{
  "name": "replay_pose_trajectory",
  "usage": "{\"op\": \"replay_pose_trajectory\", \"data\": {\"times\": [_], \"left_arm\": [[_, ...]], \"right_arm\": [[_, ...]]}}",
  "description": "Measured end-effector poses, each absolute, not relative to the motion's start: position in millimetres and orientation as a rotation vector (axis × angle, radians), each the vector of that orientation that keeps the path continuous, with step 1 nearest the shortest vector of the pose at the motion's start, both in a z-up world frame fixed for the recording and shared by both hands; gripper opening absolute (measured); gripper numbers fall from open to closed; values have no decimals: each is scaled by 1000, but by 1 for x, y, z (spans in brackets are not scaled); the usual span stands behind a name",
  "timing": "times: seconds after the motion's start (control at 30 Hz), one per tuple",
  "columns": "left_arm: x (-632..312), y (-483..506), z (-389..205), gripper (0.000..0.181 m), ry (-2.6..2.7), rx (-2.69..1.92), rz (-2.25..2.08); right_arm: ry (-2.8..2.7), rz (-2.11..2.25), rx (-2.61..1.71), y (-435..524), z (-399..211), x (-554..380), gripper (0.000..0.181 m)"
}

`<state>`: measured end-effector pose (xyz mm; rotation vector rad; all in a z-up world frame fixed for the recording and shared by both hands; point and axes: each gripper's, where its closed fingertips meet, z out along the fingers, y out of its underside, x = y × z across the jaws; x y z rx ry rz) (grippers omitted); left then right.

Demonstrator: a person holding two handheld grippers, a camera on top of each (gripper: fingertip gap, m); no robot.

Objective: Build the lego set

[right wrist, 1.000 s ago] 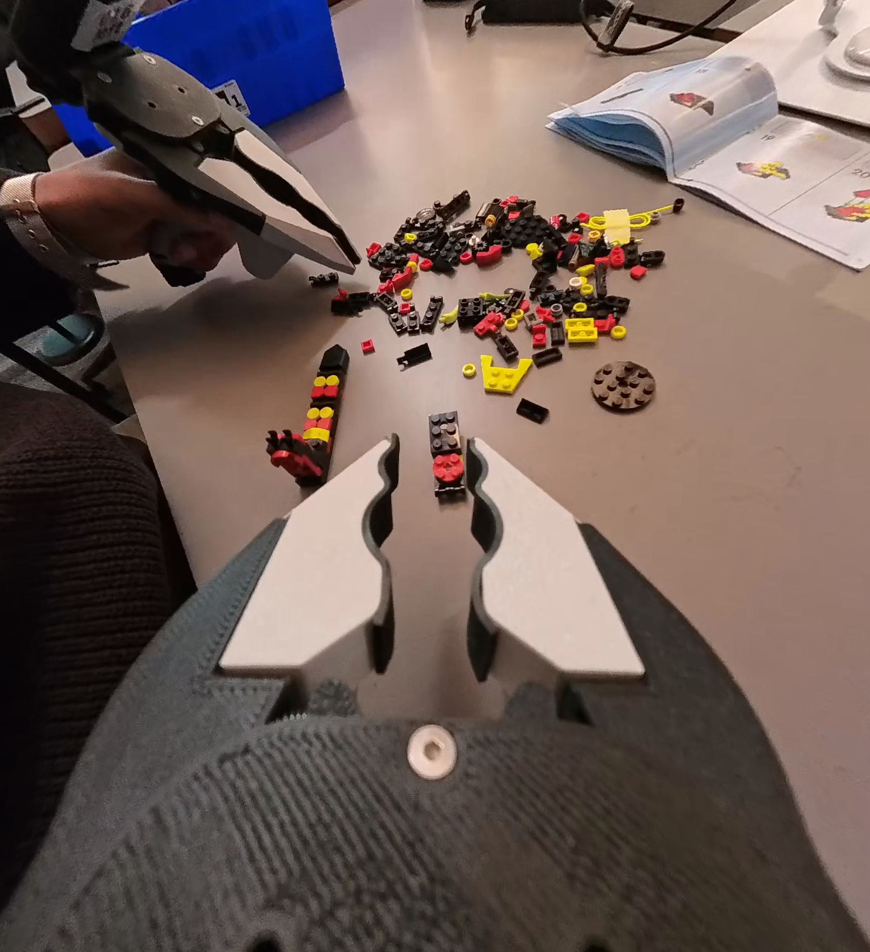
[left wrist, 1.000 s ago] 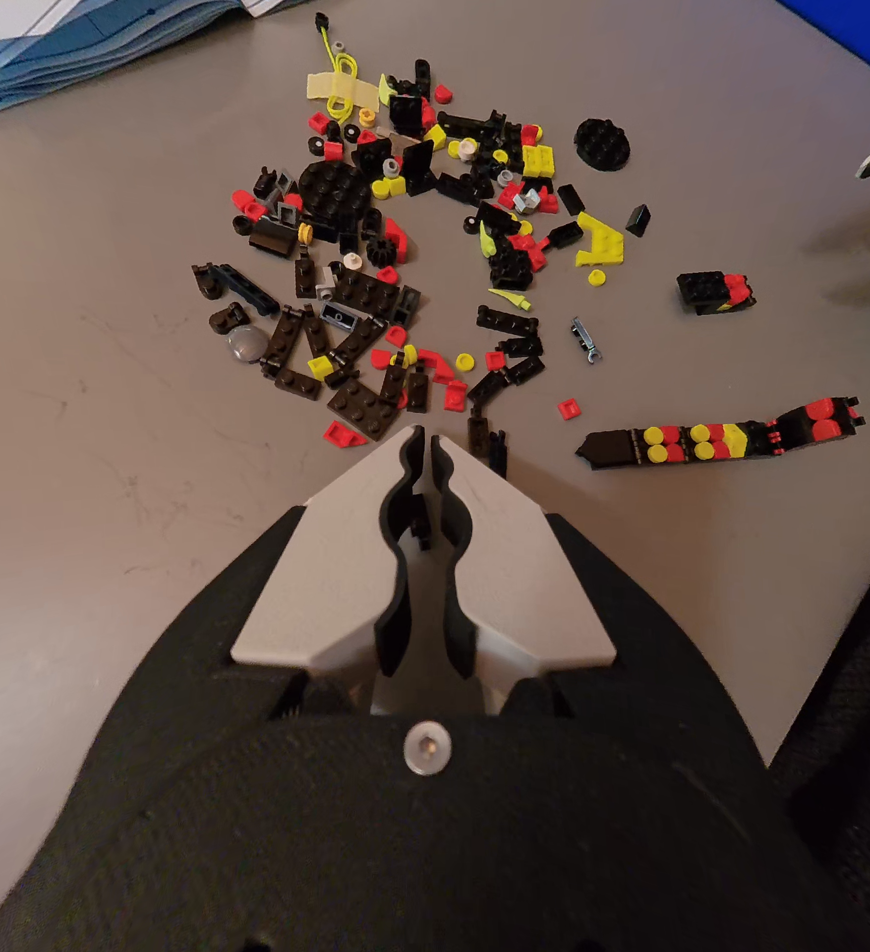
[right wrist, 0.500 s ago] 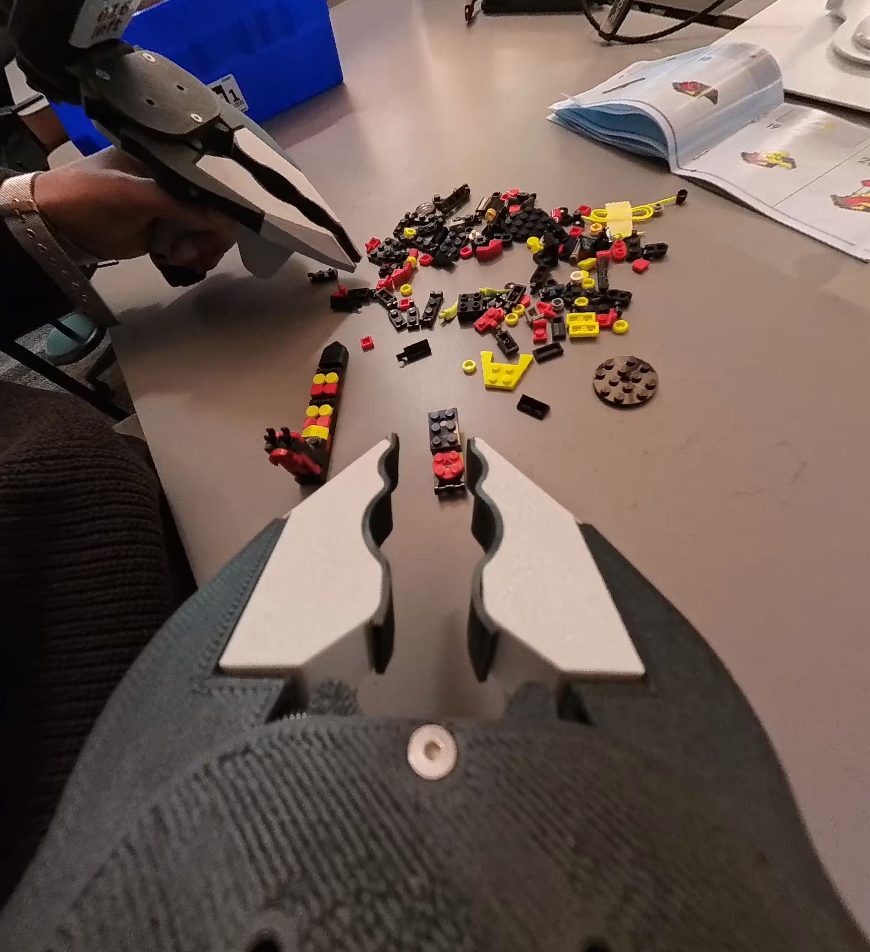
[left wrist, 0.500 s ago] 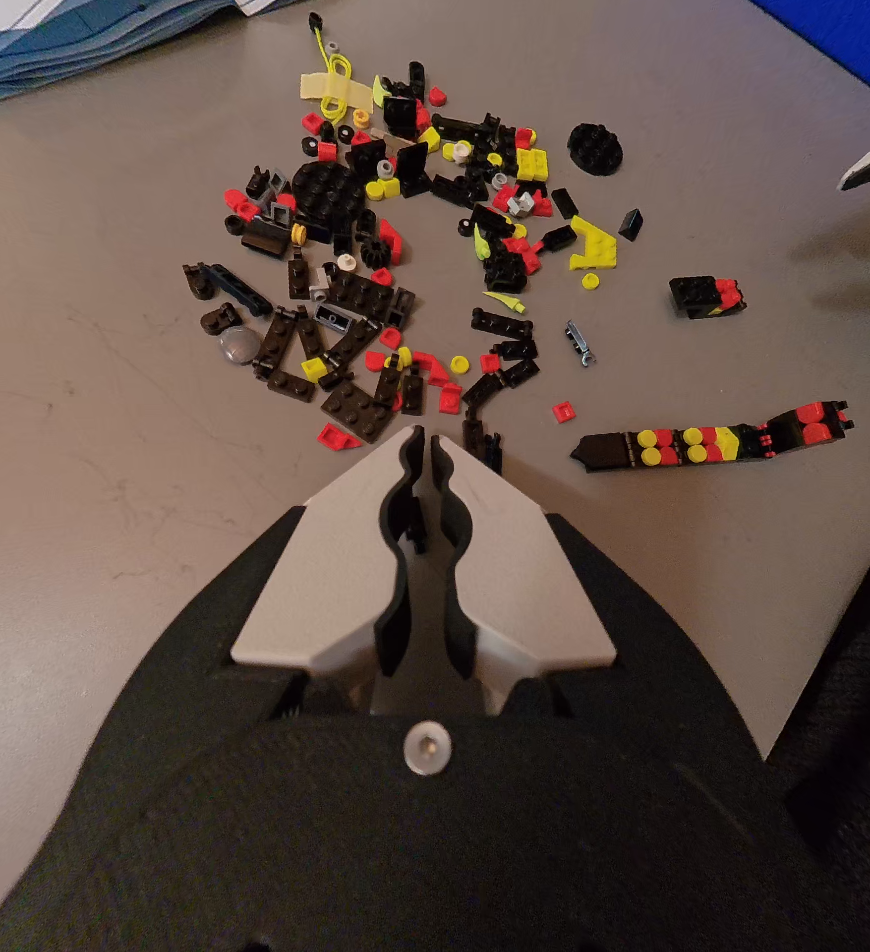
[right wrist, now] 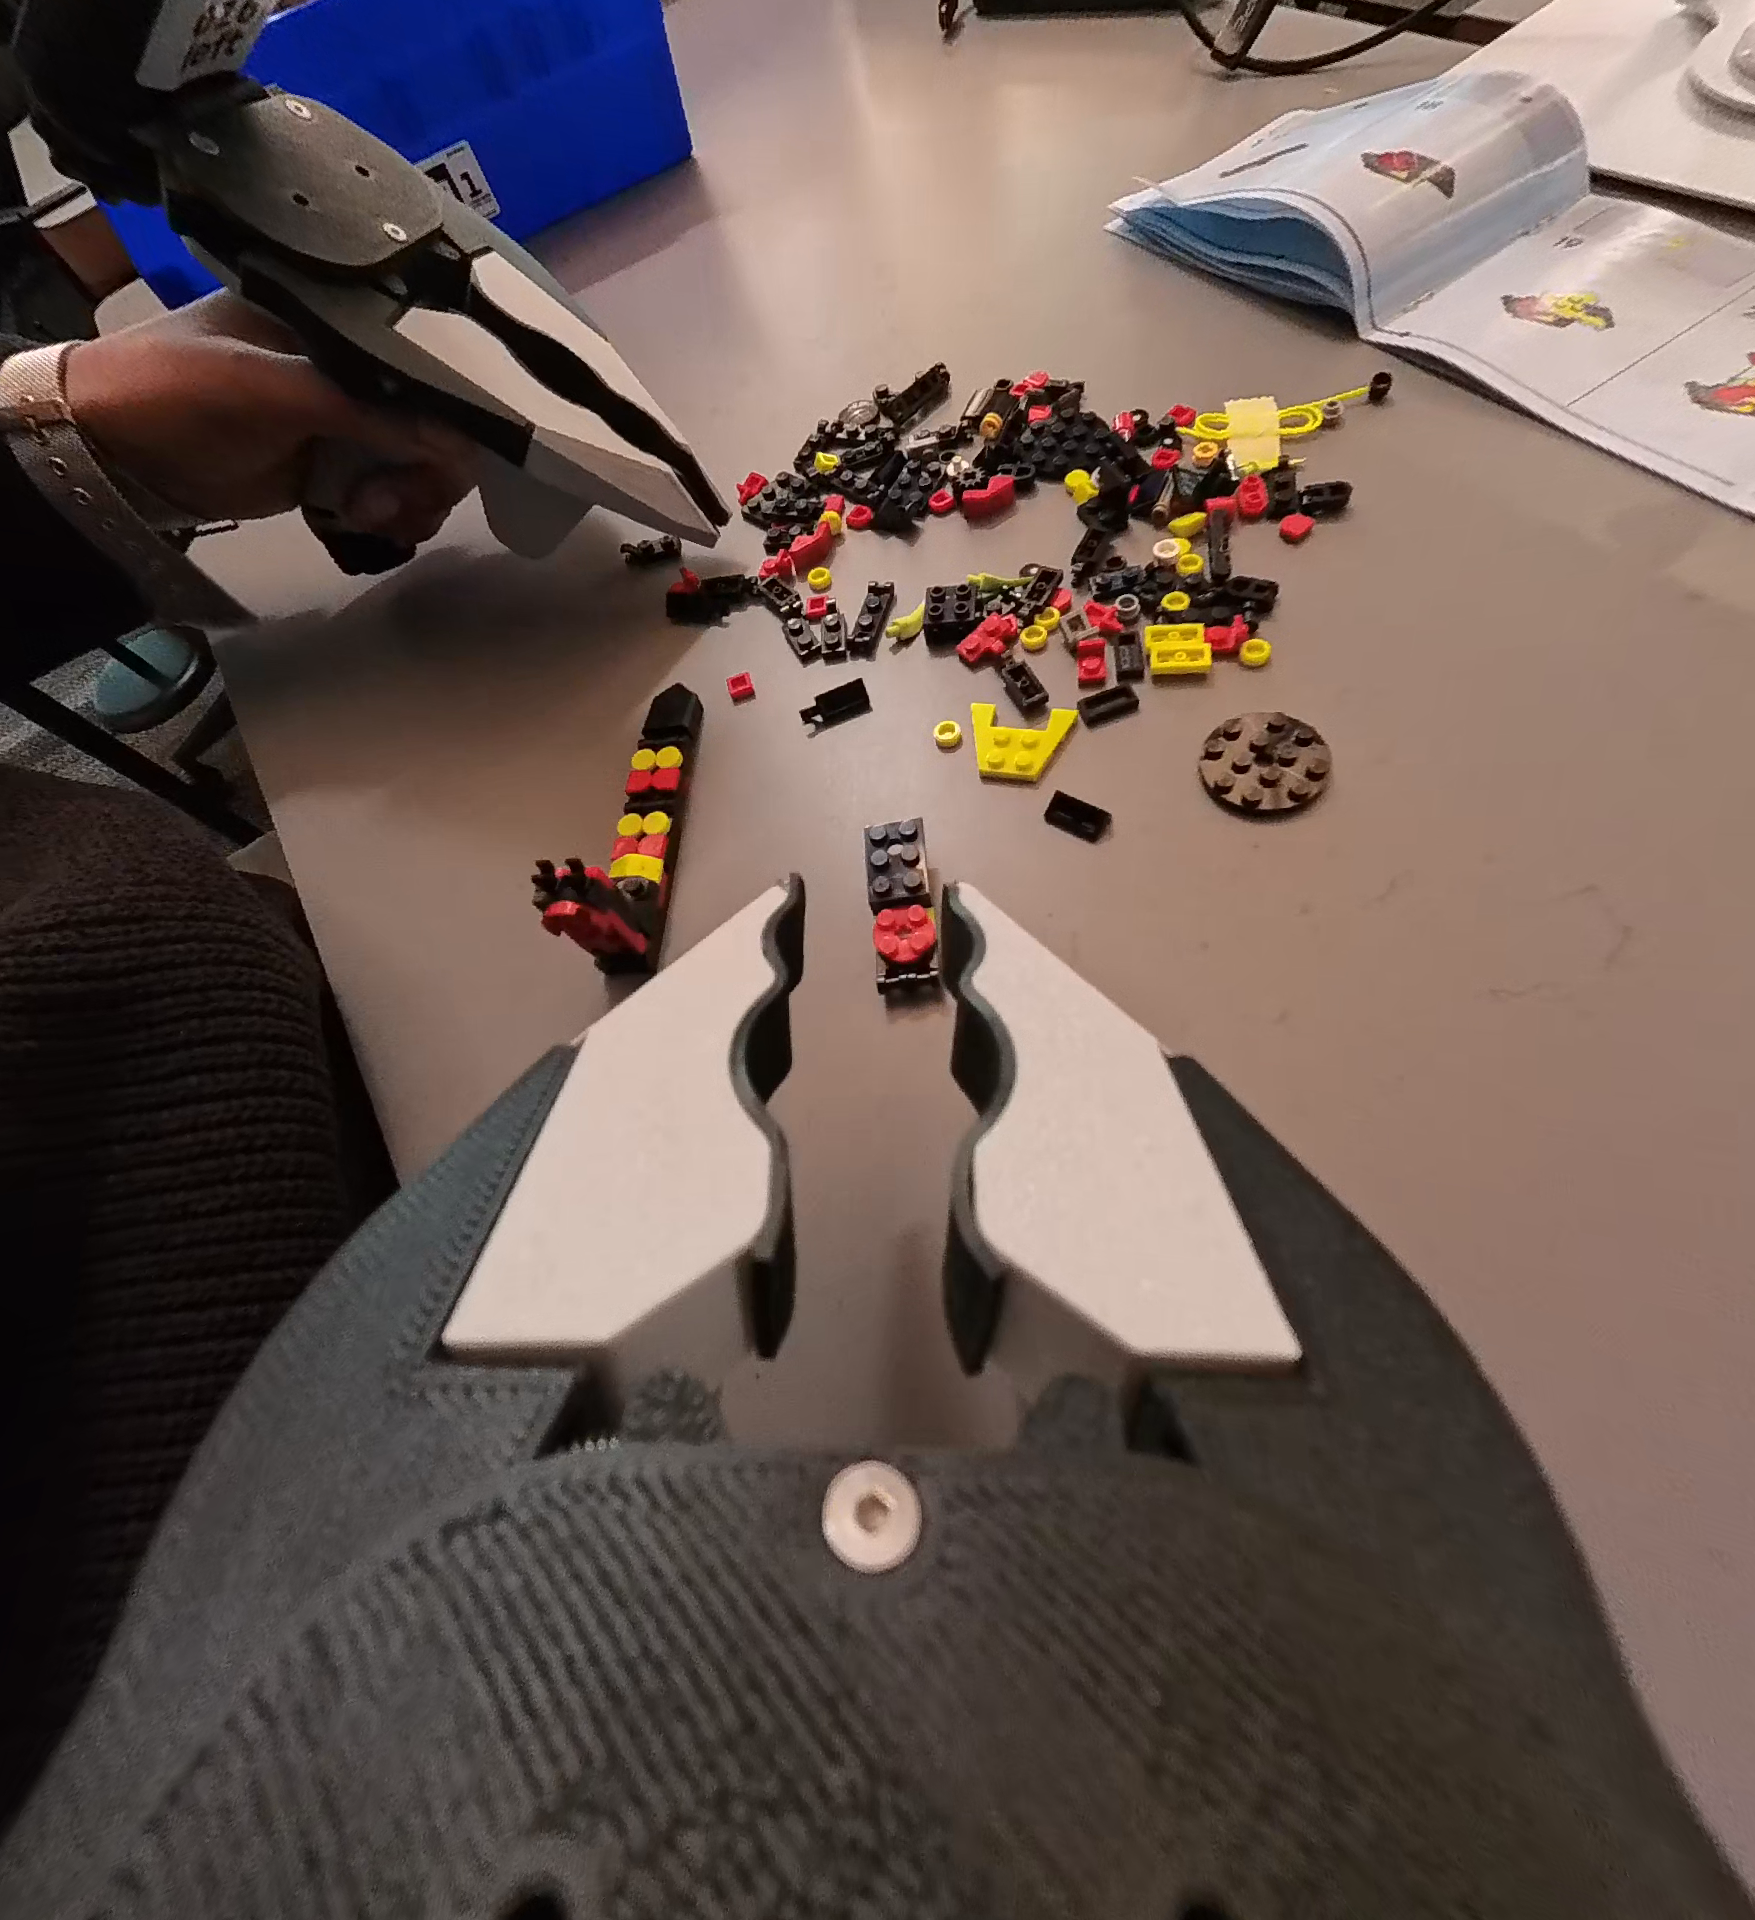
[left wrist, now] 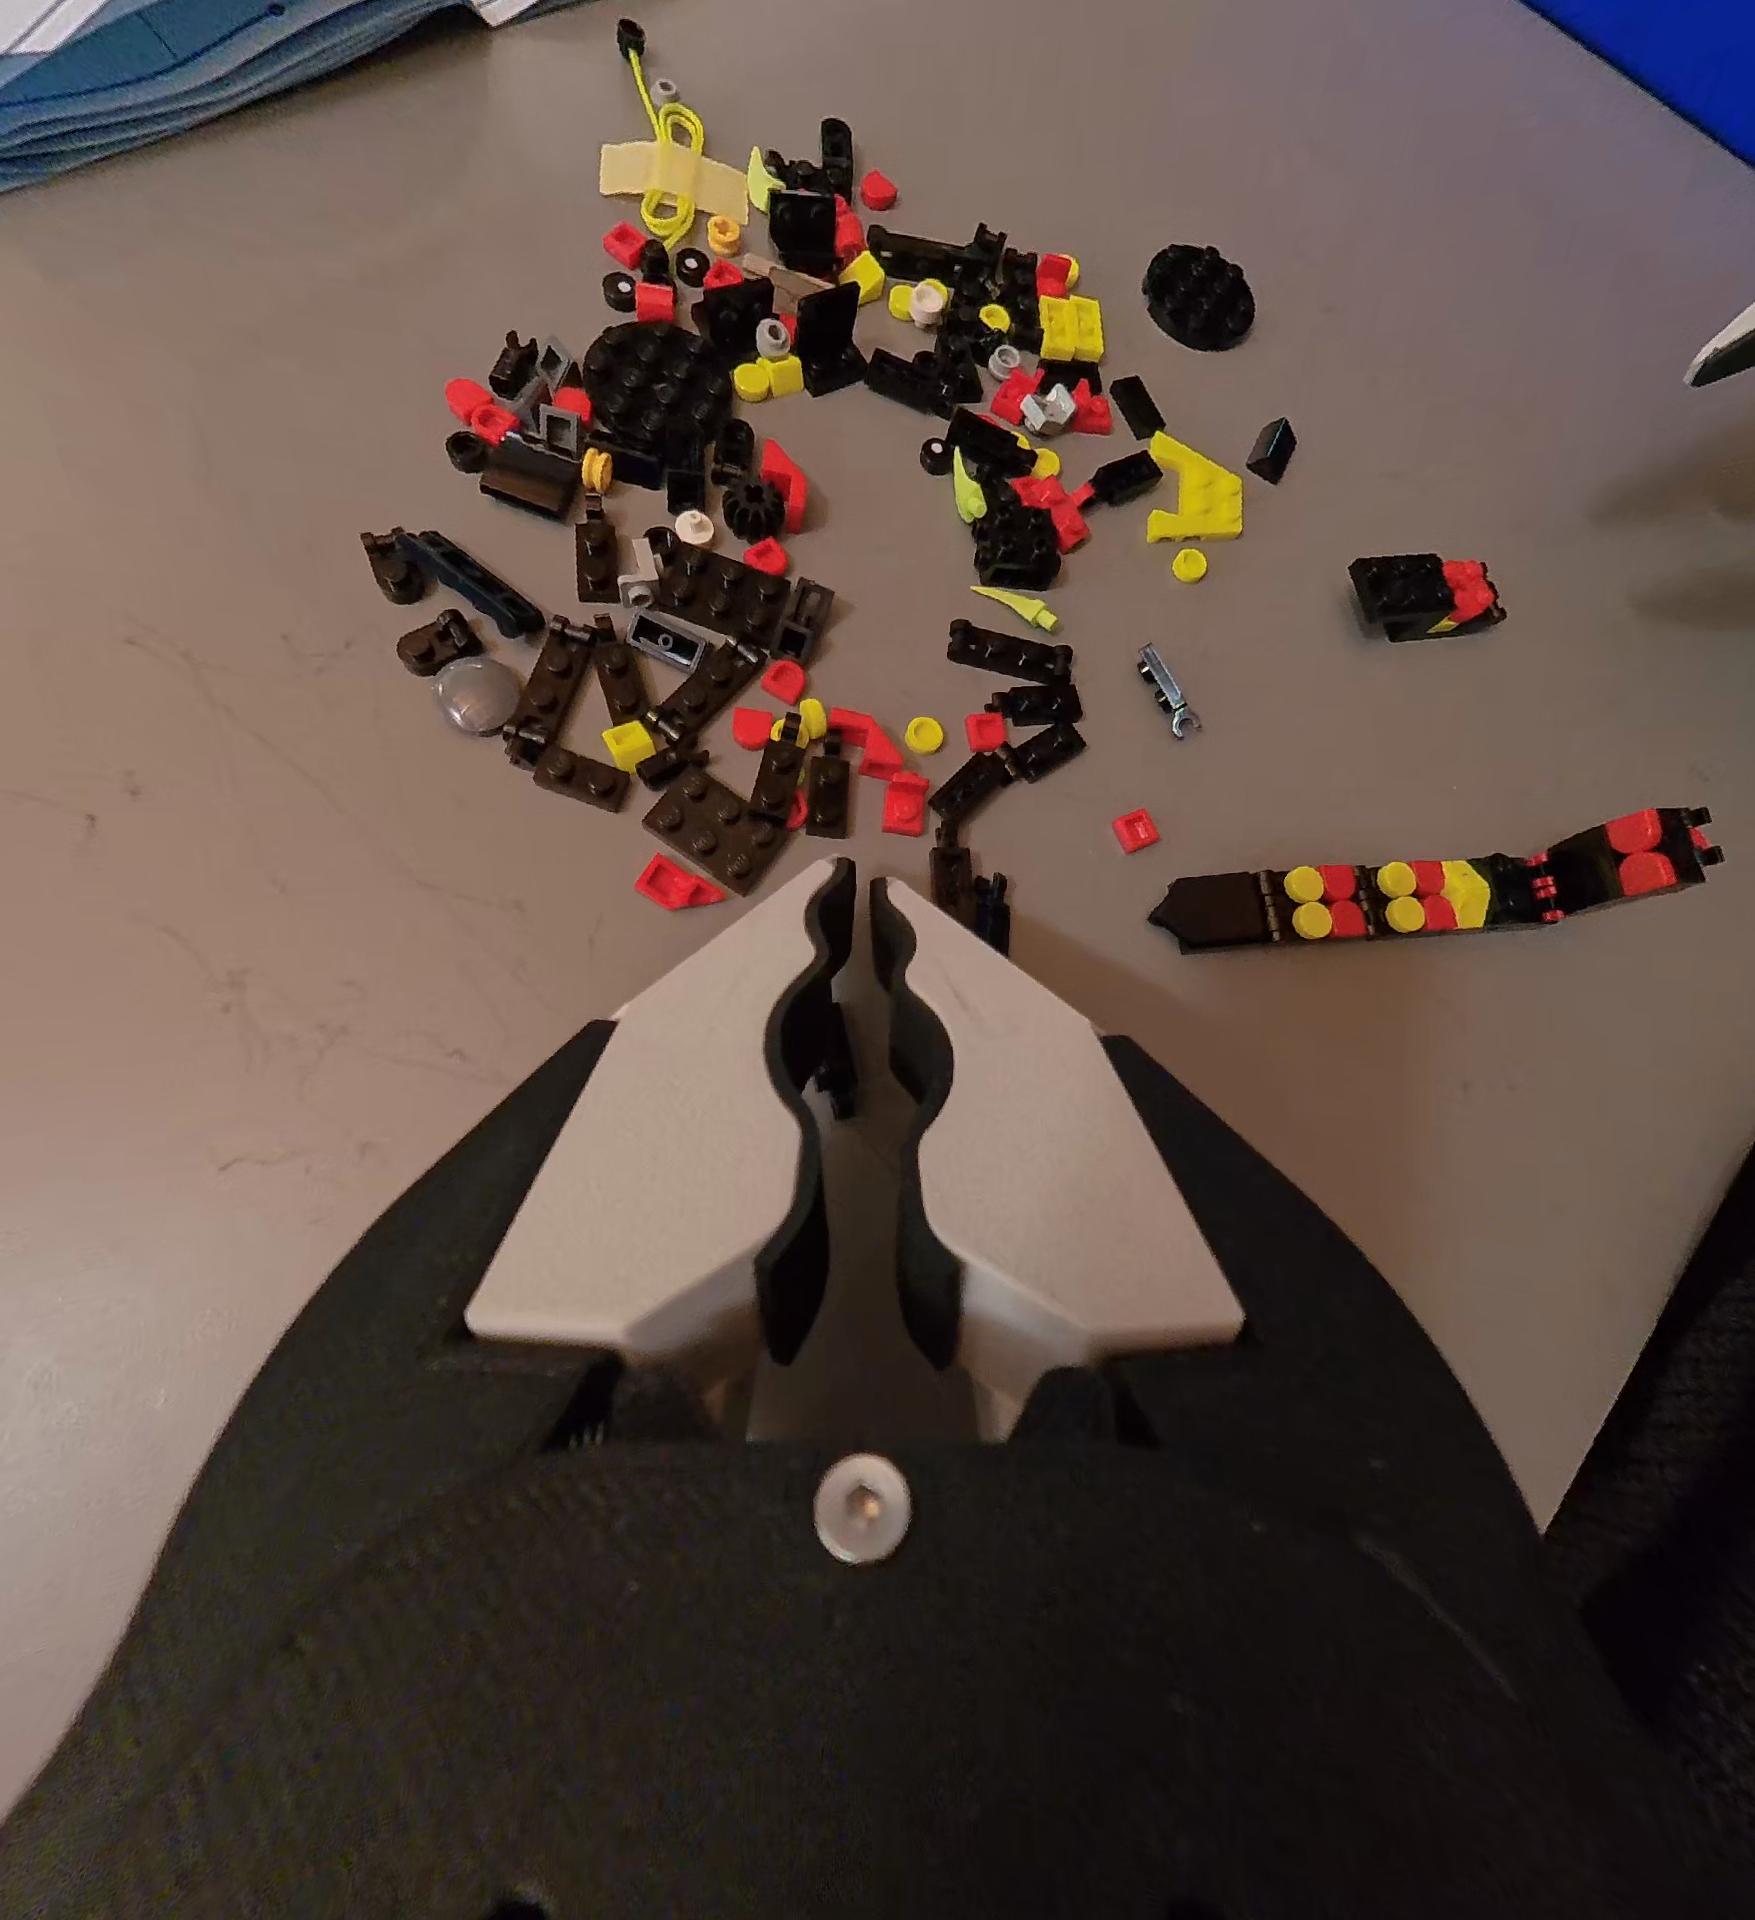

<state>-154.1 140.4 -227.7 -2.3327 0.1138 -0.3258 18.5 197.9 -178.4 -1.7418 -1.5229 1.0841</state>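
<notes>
nearly closed, the left gripper (left wrist: 860, 883) hovers over loose lego pieces (left wrist: 811, 499) on the grey table (left wrist: 177, 935). spread apart, the right gripper (right wrist: 873, 902) flanks a small black-and-red assembly (right wrist: 901, 902); a long black, red and yellow assembly (right wrist: 644, 821) lies left.

We see a matt grey worktop (left wrist: 177, 935), smooth but faintly scuffed, under glossy black, red and yellow plastic lego bricks (left wrist: 748, 520). The matt pale grey plastic fingers (right wrist: 665, 1122) sit in a ribbed, layered black plastic body with a shiny metal screw (right wrist: 871, 1519). A paper instruction booklet (right wrist: 1475, 218) lies beside a glossy blue plastic bin (right wrist: 499, 94); a dark knitted cloth sleeve (right wrist: 73, 1039) looks rough.
</notes>
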Motion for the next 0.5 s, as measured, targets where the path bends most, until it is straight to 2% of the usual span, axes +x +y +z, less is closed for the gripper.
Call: {"op": "replay_pose_trajectory", "data": {"times": [0.5], "left_arm": [[-154, 141, -229, 1, 101, -2333, -344]], "right_arm": [[-1516, 1093, -1754, 200, -180, 18, 25]]}}
